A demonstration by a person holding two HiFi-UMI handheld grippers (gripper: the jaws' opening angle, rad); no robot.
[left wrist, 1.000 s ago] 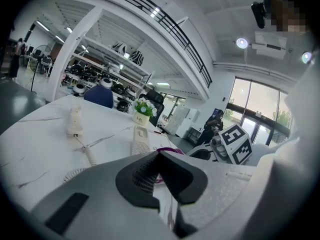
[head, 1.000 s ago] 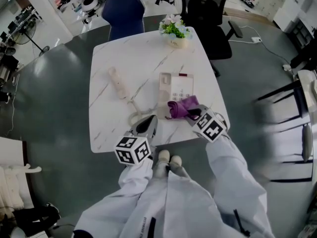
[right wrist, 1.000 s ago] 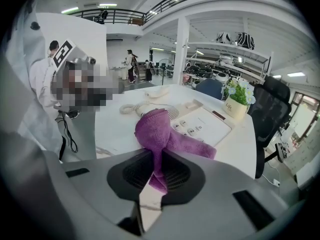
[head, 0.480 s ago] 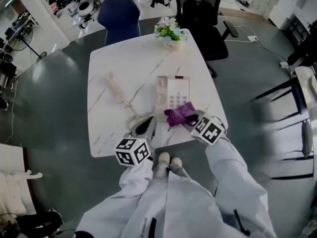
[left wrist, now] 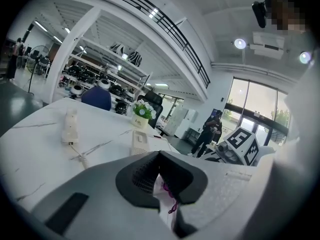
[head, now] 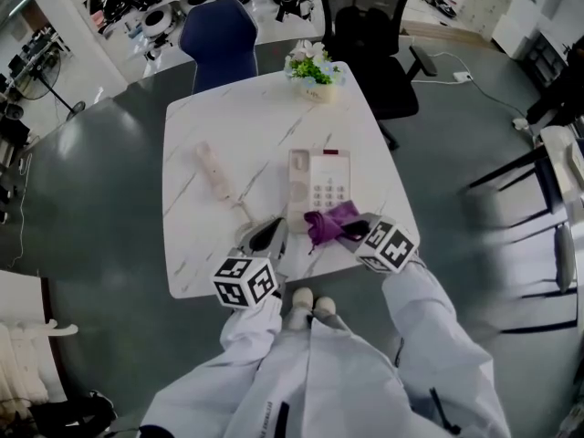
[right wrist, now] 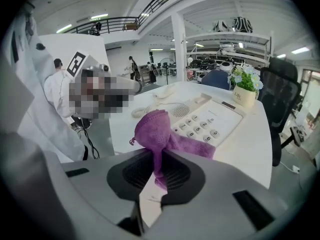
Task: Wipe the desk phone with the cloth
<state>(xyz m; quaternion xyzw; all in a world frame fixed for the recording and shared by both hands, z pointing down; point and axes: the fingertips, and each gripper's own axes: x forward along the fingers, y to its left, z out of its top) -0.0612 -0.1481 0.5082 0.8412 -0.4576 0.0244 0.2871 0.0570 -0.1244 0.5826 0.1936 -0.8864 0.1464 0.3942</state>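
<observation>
Both arms are in white sleeves and reach forward and down. The left arm sits closer to the body, the right arm goes out a bit further. The left gripper points ahead with its jaws pressed together and nothing pinched, and its marker cube faces up. The right gripper angles in toward the left one, with its jaws clamped tight on the cloth, which bunches up above the pads. The grippers are near each other, not touching.

Loose white coat sleeves, pale shoes; grey left gripper and right gripper, black-lined fingers, black-and-white marker cubes
</observation>
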